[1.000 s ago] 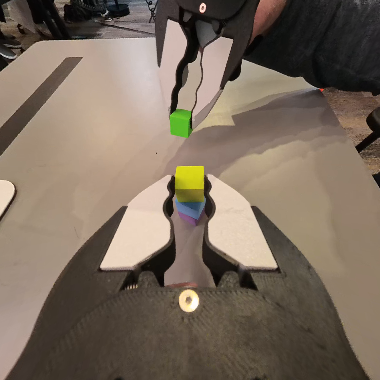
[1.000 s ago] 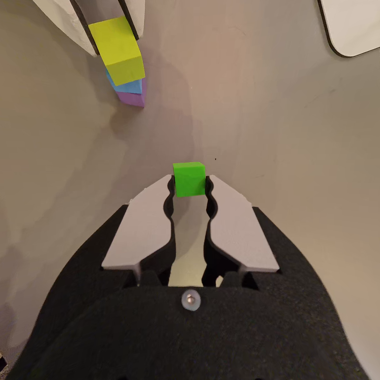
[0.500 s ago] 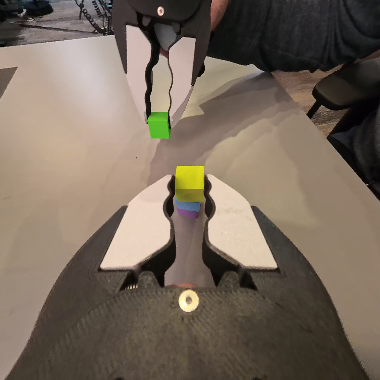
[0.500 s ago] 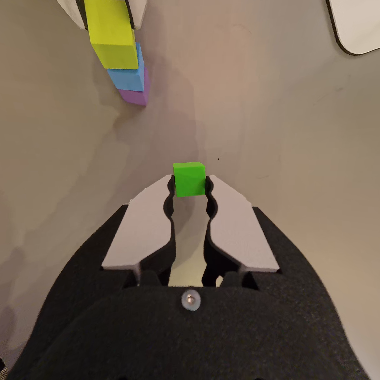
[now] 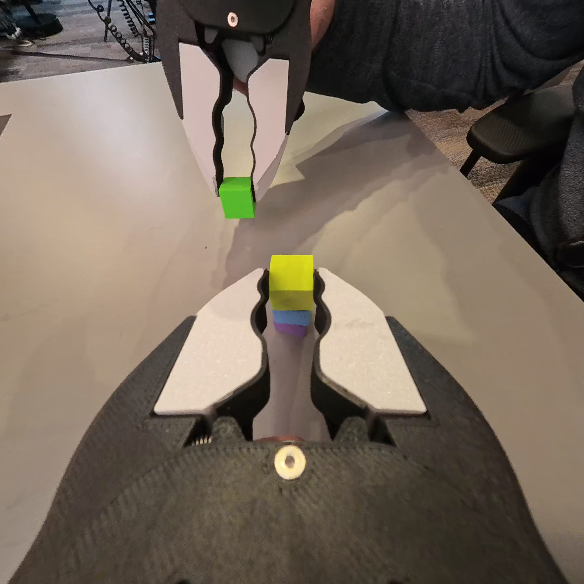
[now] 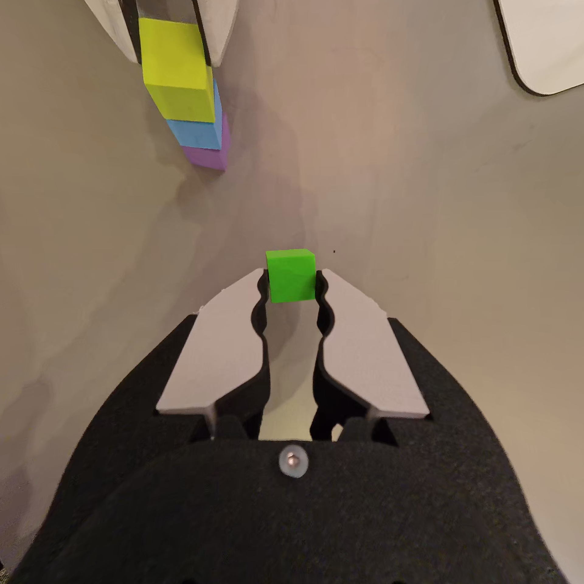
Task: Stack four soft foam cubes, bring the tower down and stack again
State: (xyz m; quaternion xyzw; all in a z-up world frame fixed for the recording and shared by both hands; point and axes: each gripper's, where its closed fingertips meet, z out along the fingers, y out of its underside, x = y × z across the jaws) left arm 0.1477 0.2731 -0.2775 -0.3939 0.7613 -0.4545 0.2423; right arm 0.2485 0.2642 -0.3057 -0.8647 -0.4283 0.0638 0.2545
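- Your left gripper (image 5: 291, 284) is clamped on the yellow cube (image 5: 291, 281), both pads pressed on its sides.
- Since a second ago the yellow cube has squared up over the blue cube (image 5: 290, 317) and purple cube (image 5: 289, 330); before, the two lower cubes sat skewed under it. It now seems to rest on the blue one.
- Judgement: the third level is placed but not yet let go; the stack is three high.
- Your right gripper (image 6: 291, 282) grips the green cube (image 6: 290, 275), pads tight on both sides, lifted off the table (image 6: 410, 189).
- In the left wrist view the right gripper has shifted sideways across the frame and looks nearer; the green cube hangs beyond the stack, still apart from it.
- Judgement: the green cube is staged as the fourth level; the left jaws must clear first.
- Containers: none in view. A white board (image 6: 553, 41) lies at the far right of the right wrist view, nothing on its visible part.
- Cubes are all accounted for: three in the stack, one in the air.
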